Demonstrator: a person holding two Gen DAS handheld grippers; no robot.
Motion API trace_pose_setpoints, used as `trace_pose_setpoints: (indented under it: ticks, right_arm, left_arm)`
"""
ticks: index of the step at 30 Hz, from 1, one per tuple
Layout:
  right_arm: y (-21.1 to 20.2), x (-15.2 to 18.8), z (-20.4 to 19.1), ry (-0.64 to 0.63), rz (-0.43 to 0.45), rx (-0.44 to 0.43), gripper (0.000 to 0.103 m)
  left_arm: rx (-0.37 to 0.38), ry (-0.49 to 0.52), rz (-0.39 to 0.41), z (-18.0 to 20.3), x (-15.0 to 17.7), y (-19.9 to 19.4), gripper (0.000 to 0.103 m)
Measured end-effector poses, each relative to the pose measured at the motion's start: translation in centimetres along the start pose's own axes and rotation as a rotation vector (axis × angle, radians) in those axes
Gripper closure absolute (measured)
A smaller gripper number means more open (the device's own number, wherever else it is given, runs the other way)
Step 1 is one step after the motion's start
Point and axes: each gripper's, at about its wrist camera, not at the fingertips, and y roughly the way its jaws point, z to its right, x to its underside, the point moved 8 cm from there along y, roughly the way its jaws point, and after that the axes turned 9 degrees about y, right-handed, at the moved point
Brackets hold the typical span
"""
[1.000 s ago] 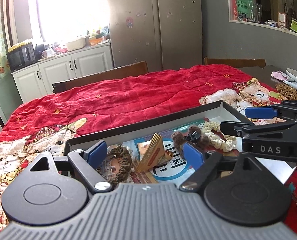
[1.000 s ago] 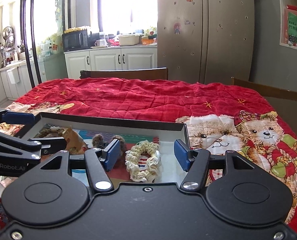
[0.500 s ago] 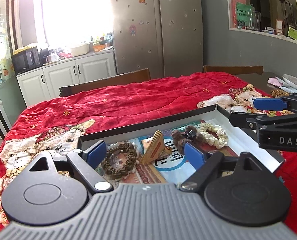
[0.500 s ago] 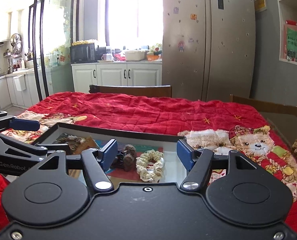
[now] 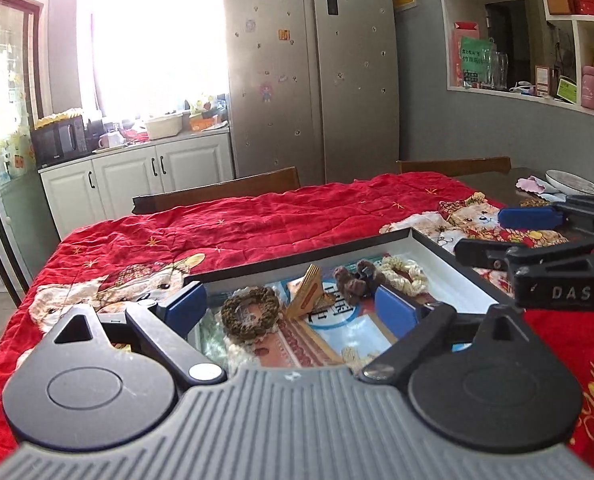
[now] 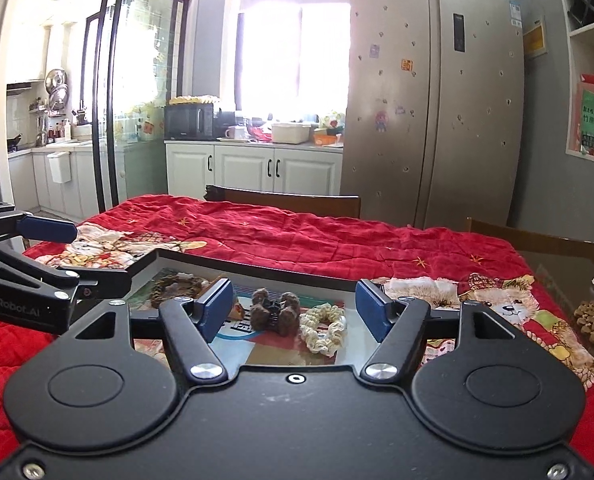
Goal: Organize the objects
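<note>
Two tools hover above the shallow black-rimmed tray (image 5: 297, 258), both released and grasping nothing; the left tool (image 5: 289, 308) and the right tool (image 6: 293, 308) have just been widening, nothing between the jaws. Inside the tray lie a brown braided ring (image 5: 250, 314), a brown fuzzy hair clip (image 6: 275, 312), a cream crocheted scrunchie (image 6: 323, 326) and a tan wedge (image 5: 309, 290). On the table's red quilted cloth (image 5: 257, 224) nothing loose shows nearby, so gathering seems largely done.

Red quilt (image 5: 281, 220) under shallow box (image 5: 449, 256)
</note>
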Motion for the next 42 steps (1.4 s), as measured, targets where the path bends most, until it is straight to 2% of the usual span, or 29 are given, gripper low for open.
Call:
trace_pose_setpoints:
  ticks: [9, 19, 22, 32, 42]
  right_arm:
    - [-4.6, 1.6, -1.5, -0.041, 0.017, -0.035, 0.036]
    - [-7.6, 4.6, -3.6, -0.069, -0.004, -0.061, 0.038]
    - [-7.6, 5.8, -4.0, -0.059, -0.02, -0.069, 0.038]
    - [-5.4, 10.2, -5.9, -0.076, -0.119, -0.134, 0.06]
    - [-3.7, 12.0, -6.9, -0.098, -0.175, -0.174, 0.068]
  left_arm:
    - [-0.009, 0.009, -0.003, -0.2, 2.0, -3.1, 0.007]
    - [-0.006, 0.034, -0.017, 0.1, 4.6, -5.8, 0.006]
    - [0.004, 0.03, -0.032, 0.3, 5.7, -5.8, 0.006]
    - [0.053, 0.005, -0.067, 1.5, 8.8, -4.2, 0.008]
    - [0.082, -0.06, -0.107, 1.6, 10.5, -2.6, 0.021]
